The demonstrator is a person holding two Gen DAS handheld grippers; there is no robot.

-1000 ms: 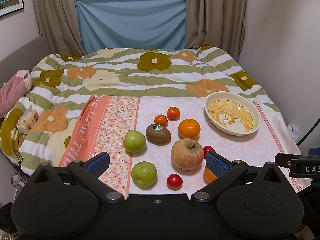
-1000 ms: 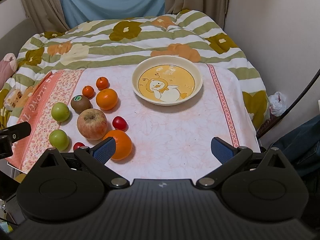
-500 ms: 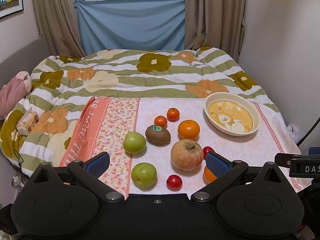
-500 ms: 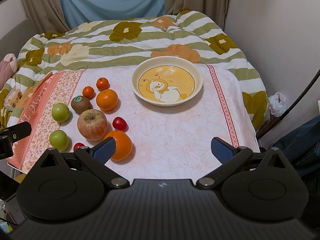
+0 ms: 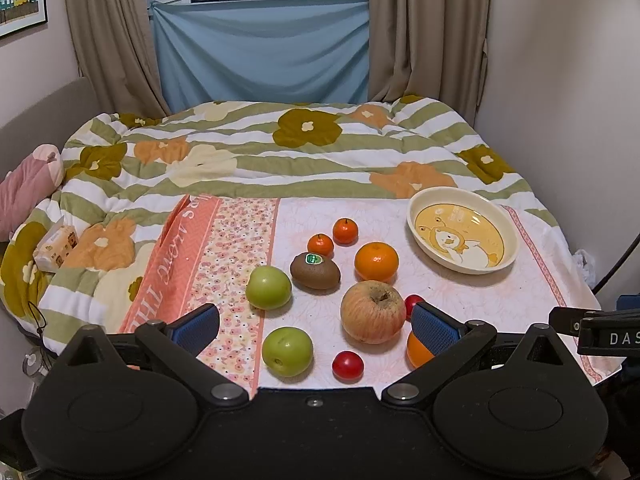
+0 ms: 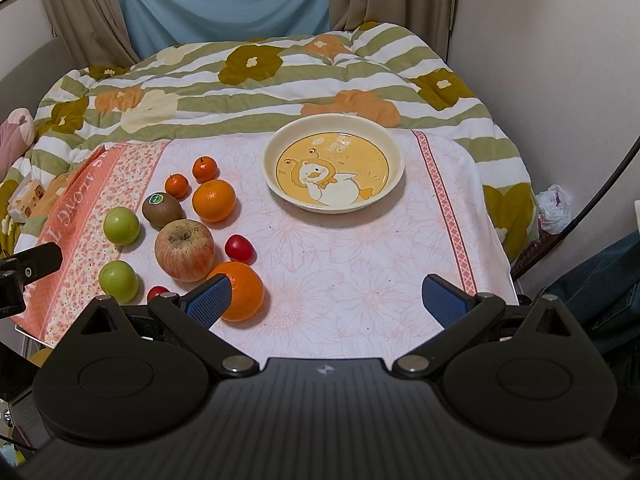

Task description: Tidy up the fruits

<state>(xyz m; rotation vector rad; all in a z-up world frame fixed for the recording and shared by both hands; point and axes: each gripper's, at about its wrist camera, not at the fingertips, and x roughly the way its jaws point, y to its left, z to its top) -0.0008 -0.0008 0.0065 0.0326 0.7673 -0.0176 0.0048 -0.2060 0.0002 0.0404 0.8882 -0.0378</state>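
Fruits lie grouped on a pink floral cloth (image 6: 360, 264): a red-yellow apple (image 5: 373, 312) (image 6: 184, 249), two green apples (image 5: 268, 288) (image 5: 287, 351), a kiwi (image 5: 315, 271), two large oranges (image 5: 376, 261) (image 6: 242, 295), two small tangerines (image 5: 320, 245) (image 5: 345, 231) and two small red fruits (image 5: 347, 365) (image 6: 239, 247). An empty cream plate with a duck picture (image 5: 424, 232) (image 6: 276, 184) stands to the right of them. My left gripper (image 5: 315, 326) is open and empty, near the front fruits. My right gripper (image 6: 326, 300) is open and empty, over bare cloth.
The cloth lies on a bed with a striped flowered quilt (image 5: 280, 152). A tissue pack (image 5: 54, 242) and a pink pillow (image 5: 24, 184) are at the left. A wall (image 6: 560, 60) stands close on the right, with a plastic bag (image 6: 554, 208) below.
Both grippers have barely shifted; the left view has tilted slightly upward. No fruit has moved.
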